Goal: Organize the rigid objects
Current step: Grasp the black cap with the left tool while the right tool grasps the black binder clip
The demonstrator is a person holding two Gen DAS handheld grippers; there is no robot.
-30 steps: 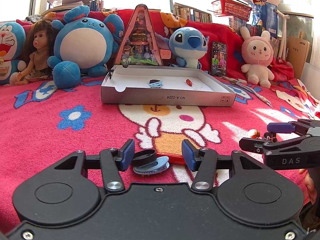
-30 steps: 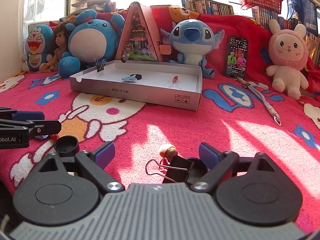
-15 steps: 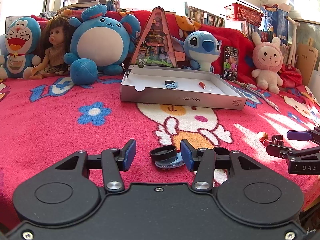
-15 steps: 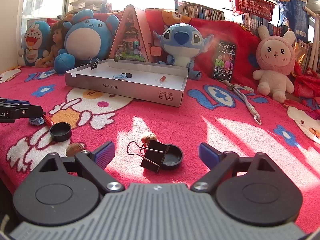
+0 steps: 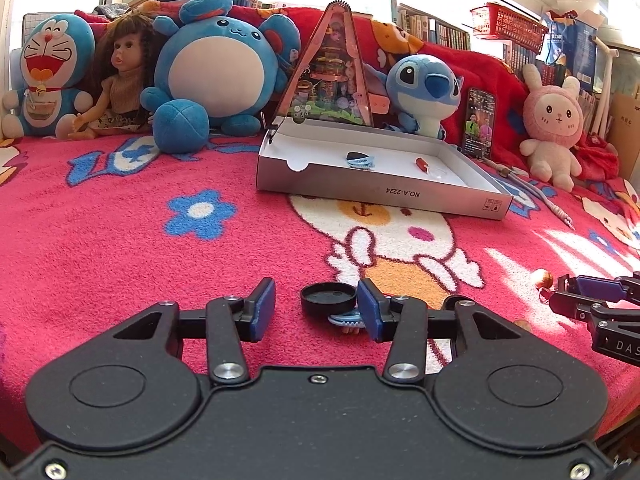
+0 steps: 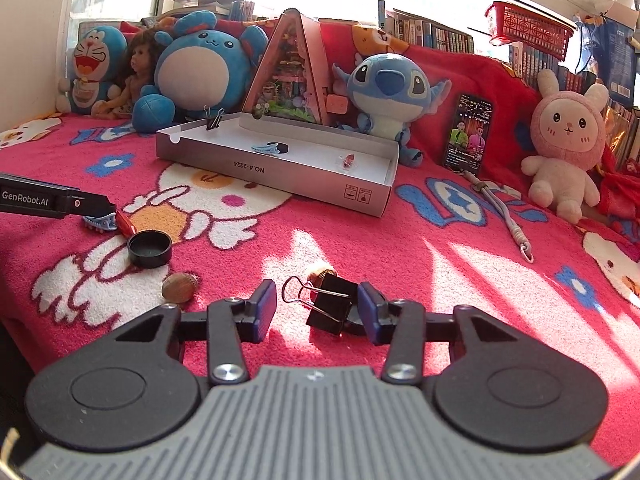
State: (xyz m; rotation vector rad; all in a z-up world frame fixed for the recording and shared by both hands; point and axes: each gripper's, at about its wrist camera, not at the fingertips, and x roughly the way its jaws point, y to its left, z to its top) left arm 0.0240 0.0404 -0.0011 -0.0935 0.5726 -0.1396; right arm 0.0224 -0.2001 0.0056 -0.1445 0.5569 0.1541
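Left gripper (image 5: 316, 310): jaws have just been closing, now narrow but not gripping. Between them, toward the right blue pad, sits a round black plastic cap (image 5: 329, 298) with a light-blue toothed hair clip (image 5: 347, 321) under its near edge. The right pad looks to be at or against the cap's rim; the left pad stands clear, with bare blanket in the gap. In the right wrist view the same cap (image 6: 149, 248) lies open side up at left centre, the clip (image 6: 98, 222) just behind it at the left gripper's tip (image 6: 100, 210), with a small red piece (image 6: 125, 224) beside it.

Right gripper (image 6: 317, 308): jaws have just been closing fast, now about mid width. A black metal binder clip with wire handles (image 6: 330, 304) lies between them, resting on a second black round cap (image 6: 356, 322). The right pad is at the cap's edge; contact there I cannot tell. The left pad is apart from the clip. Nothing is lifted.

A brown nut-like ball (image 6: 180, 286) lies on the blanket lower left of centre, another small brown piece (image 6: 318, 270) just behind the binder clip.

The shallow grey cardboard box lid with white inside (image 6: 304, 184) sits upper centre on the pink cartoon-print blanket (image 6: 440, 280). Inside it: a blue clip with a black piece (image 6: 270, 148), a small red item (image 6: 349, 160), and a binder clip on its far-left wall (image 6: 214, 118).
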